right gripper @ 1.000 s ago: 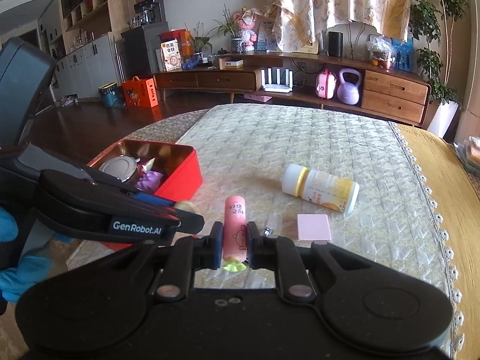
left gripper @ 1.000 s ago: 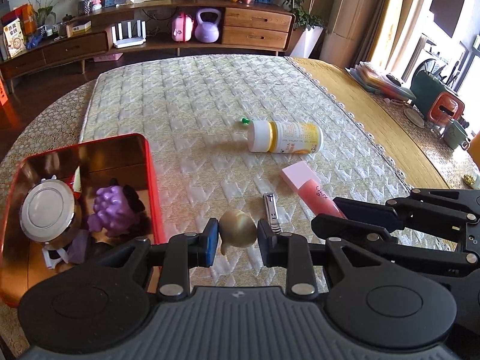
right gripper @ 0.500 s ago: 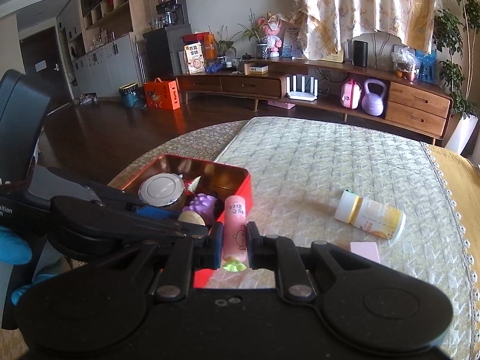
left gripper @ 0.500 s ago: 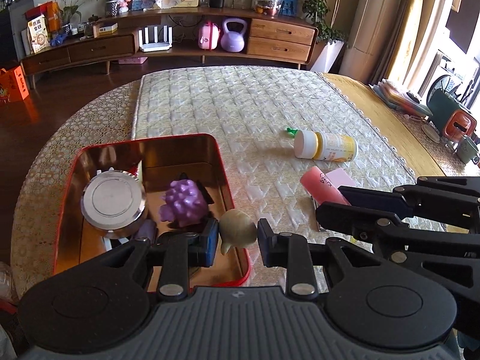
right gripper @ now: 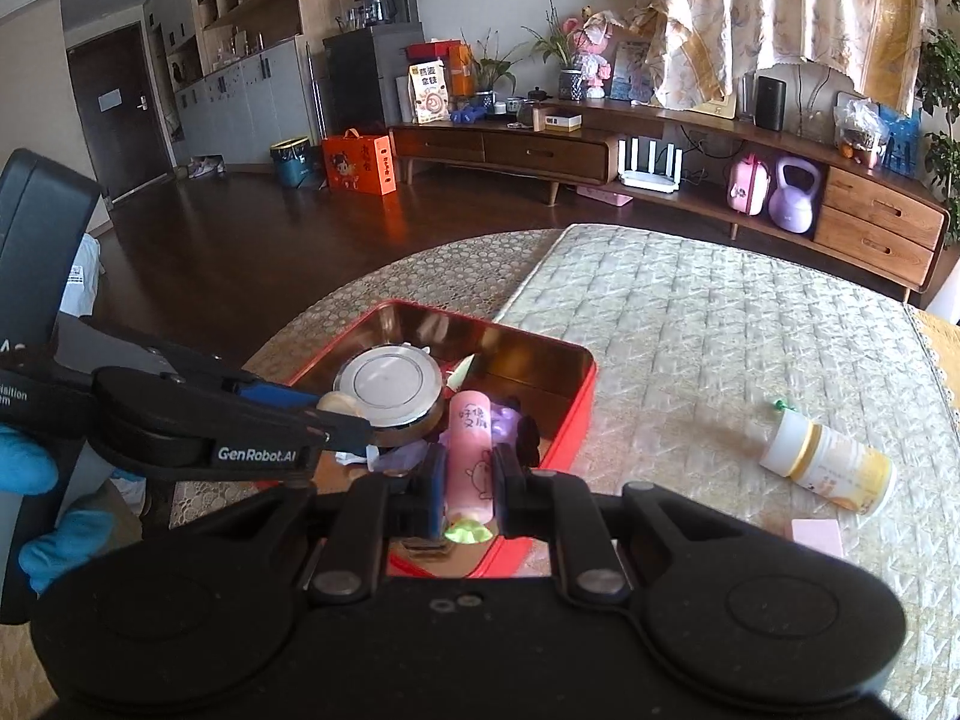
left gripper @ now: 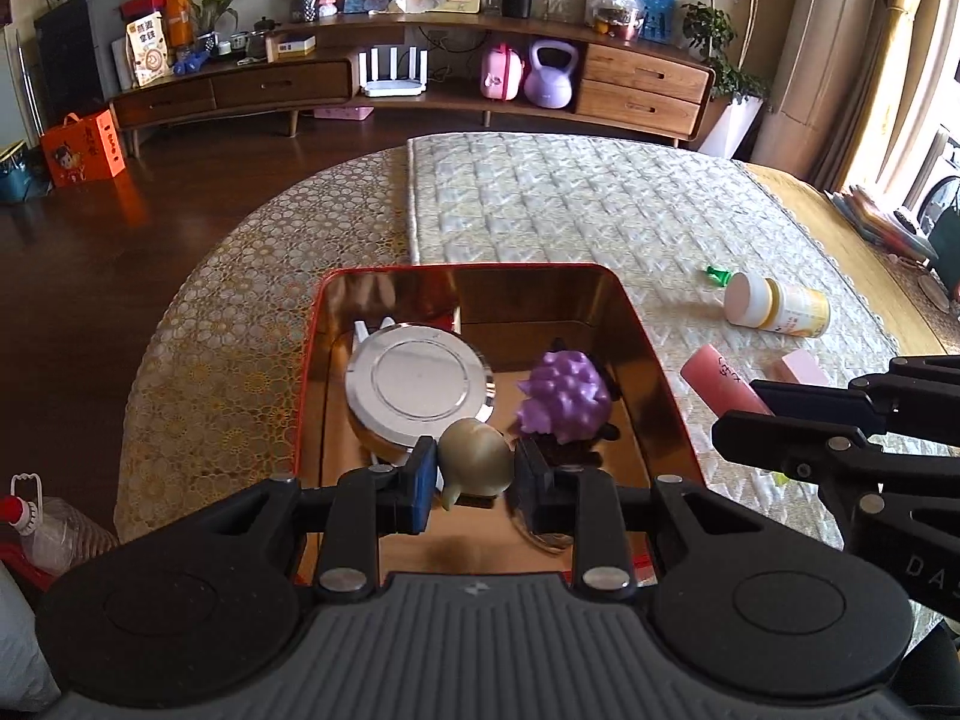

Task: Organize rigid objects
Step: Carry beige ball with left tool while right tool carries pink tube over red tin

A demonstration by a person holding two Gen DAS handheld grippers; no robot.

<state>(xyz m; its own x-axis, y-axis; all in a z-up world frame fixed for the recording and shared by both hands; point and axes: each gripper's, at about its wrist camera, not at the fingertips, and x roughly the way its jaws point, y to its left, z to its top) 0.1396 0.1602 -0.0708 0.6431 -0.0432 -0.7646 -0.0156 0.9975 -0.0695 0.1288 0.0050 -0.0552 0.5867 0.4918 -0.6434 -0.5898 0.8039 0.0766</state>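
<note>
Below both grippers sits the red tin (left gripper: 648, 348), already holding a silver-lidded jar (left gripper: 417, 381) and purple spiky toy (left gripper: 561, 390). Ahead right, a white-capped bottle (left gripper: 780, 307) and pink block (right gripper: 817, 535) remain out. Left gripper (left gripper: 475, 471) pinches a beige garlic-shaped piece (left gripper: 477, 459); right gripper (right gripper: 471, 477) clamps a pink tube (right gripper: 473, 456).

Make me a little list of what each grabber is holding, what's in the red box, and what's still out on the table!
left gripper: shut on a beige shell, over the red tin
right gripper: shut on a pink tube, over the tin's near edge
in the tin: silver lid, purple toy
still on the table: bottle lying on its side, pink block, small green piece by the bottle
table cover: quilted mat
</note>
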